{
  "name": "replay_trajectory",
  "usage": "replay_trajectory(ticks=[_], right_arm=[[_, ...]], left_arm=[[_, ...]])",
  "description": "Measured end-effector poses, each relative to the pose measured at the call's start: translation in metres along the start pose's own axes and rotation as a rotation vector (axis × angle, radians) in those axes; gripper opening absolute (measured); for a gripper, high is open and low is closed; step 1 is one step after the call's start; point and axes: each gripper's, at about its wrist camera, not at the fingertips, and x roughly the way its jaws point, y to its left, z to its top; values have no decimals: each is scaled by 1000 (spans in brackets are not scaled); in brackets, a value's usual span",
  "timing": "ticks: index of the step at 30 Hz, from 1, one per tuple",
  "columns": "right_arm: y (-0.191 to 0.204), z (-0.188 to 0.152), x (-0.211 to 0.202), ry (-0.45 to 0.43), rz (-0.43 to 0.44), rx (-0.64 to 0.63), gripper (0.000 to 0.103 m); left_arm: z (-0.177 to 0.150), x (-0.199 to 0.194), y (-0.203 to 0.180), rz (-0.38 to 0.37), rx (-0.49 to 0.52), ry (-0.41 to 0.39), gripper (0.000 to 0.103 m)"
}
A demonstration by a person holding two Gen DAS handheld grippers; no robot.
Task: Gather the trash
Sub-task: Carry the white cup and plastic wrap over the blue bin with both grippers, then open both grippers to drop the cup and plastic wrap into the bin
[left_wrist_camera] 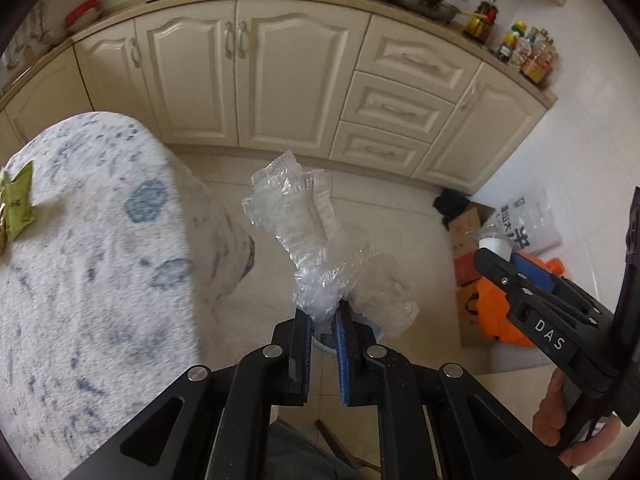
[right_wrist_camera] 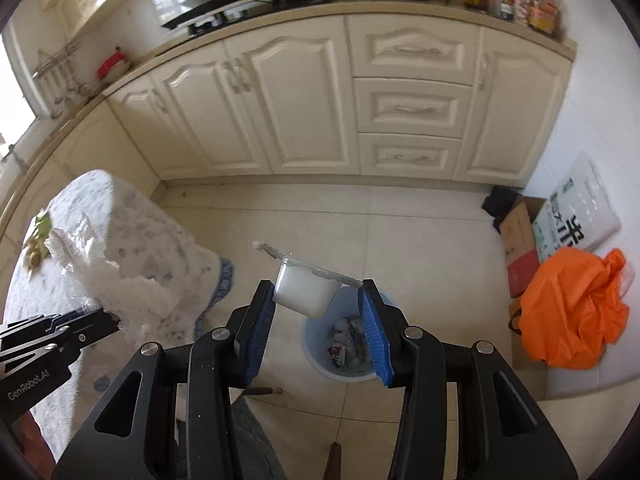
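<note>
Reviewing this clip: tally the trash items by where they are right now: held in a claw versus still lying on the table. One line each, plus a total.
Held in a claw: 2, the clear plastic wrap in the left claw, and the white plastic cup in the right claw.
Still on the table: 1, the green wrapper.
Total: 3. Pieces already in the blue bin are not counted.

Your table (left_wrist_camera: 100,240) – patterned cloth – bears a green packet (left_wrist_camera: 18,200). On the floor (right_wrist_camera: 280,216): blue bin (right_wrist_camera: 316,344), boxes (right_wrist_camera: 520,248), orange bag (right_wrist_camera: 572,312).
</note>
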Motion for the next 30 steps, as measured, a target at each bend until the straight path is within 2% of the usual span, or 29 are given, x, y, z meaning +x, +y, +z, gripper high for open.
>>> replay_trajectory(ticks=[7,9,12,13,14,15,24,26,30], right_arm=[[-47,-5,21,52,-41,96,44],[-58,-7,28,77,-58,118,44],[-68,-8,36,105,-63,137,44],[-70,-9,38,108,-67,141,44],[-71,-10,40,110,-74,145,44],[-72,-10,42,112,-80,150,44],[-53,-14,68,171,-49,115,44],[-44,-13,71,179,-40,101,44],[-30,-11,72,181,-45,76,44]], left_arm=[[40,71,-32,-28,72,100,8],[50,89,-40,-14,101,121,11],[59,112,-56,32,167,155,29],[62,121,-59,39,172,172,40],[65,127,-58,37,167,182,45],[69,133,-58,33,160,187,46],[64,139,-45,58,99,194,53],[60,137,-41,60,99,192,58],[53,134,-32,83,80,192,58]])
